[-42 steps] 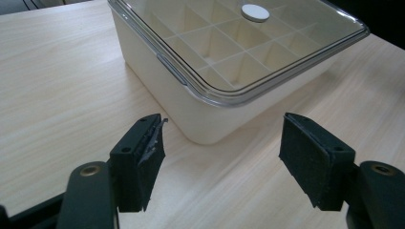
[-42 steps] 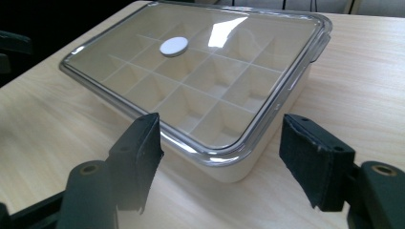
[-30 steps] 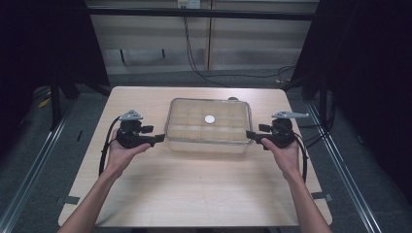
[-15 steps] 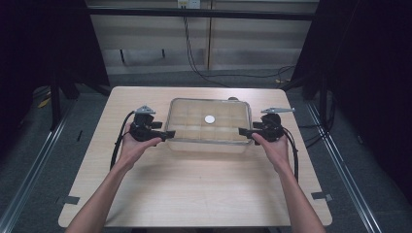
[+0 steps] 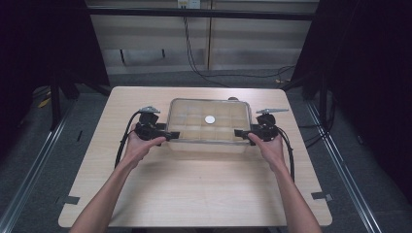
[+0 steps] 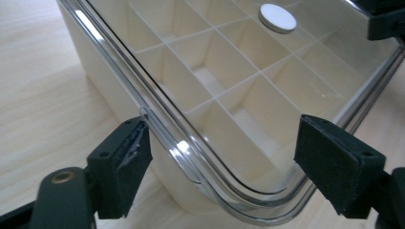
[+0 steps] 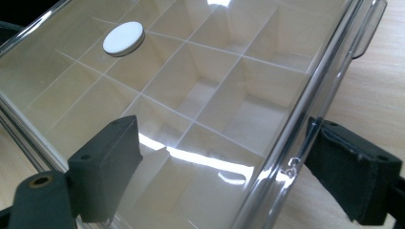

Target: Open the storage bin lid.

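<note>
A cream box (image 5: 209, 141) divided into compartments stands mid-table under a clear lid (image 5: 194, 112). A white disc (image 5: 210, 119) lies on the lid's middle. My left gripper (image 5: 167, 135) is at the box's left end and my right gripper (image 5: 241, 133) at its right end. In the left gripper view the gripper (image 6: 224, 167) is open, its jaws straddling a rounded corner of the lid (image 6: 248, 71) without pinching it. In the right gripper view the gripper (image 7: 229, 176) is open too, one jaw over the lid (image 7: 191, 86) and the other outside its rim. The disc (image 7: 123, 37) lies beyond.
The wooden table (image 5: 204, 194) has bare room in front of the box and on both sides. A small clear latch tab (image 7: 367, 28) sticks out from the lid's edge. Cables (image 5: 121, 141) trail from both grippers. Dark floor and rails surround the table.
Both hands have moved forward and inward. The grippers went from beside the box to straddling the lid's edges at its two ends.
</note>
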Motion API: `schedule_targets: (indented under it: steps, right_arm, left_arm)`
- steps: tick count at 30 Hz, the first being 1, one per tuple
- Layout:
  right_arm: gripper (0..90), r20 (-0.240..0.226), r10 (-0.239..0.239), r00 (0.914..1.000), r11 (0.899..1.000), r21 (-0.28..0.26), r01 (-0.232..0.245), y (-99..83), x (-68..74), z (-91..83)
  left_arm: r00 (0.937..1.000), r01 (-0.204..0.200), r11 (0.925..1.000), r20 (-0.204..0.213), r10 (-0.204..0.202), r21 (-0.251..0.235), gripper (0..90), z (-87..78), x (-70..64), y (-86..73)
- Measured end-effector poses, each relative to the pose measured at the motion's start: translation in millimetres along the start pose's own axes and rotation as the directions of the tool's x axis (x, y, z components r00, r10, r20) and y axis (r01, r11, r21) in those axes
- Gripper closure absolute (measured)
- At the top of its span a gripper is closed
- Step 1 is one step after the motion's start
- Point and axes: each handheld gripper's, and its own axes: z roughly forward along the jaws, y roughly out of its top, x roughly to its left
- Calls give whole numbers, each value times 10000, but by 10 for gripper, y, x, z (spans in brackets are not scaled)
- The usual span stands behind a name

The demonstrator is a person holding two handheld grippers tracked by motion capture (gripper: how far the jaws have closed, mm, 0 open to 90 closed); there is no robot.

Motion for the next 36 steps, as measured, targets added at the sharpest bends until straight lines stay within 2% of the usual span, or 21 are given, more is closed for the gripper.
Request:
schedule_targets:
  steps: [4, 16, 19, 23, 25, 27, 36]
  right_arm:
    - [133, -199, 186, 9996, 9998, 26, -186, 11, -14, 29]
    - [189, -91, 200, 9998, 9982, -568, -205, -16, -11, 19]
    - [200, -118, 279, 9995, 9976, -637, -286, -26, -16, 12]
    - [220, -71, 340, 9994, 9963, -792, -344, -40, -18, 1]
    - [247, 52, 198, 9998, 9953, -953, -192, -41, -15, -20]
    - [277, 141, 99, 9999, 9936, -1123, -83, -31, 0, -61]
    - [341, 197, 171, 9997, 9895, -1436, -141, -29, 12, -110]
  left_arm:
    - [9998, -163, 9998, -119, 164, 94, 197, -13, -33, -3]
    - [9995, -225, 9997, -205, 223, -80, 241, -36, -44, -20]
    - [9983, -504, 9987, -289, 504, 36, 253, -54, -37, -17]
    - [9992, -257, 9994, -312, 250, -227, 283, -56, -59, -29]
    - [9987, -395, 9989, -338, 387, -246, 288, -69, -61, -32]
    - [9979, -460, 9982, -466, 442, -390, 335, -85, -72, -33]
    - [9969, -555, 9967, -595, 519, -595, 398, -108, -87, -45]
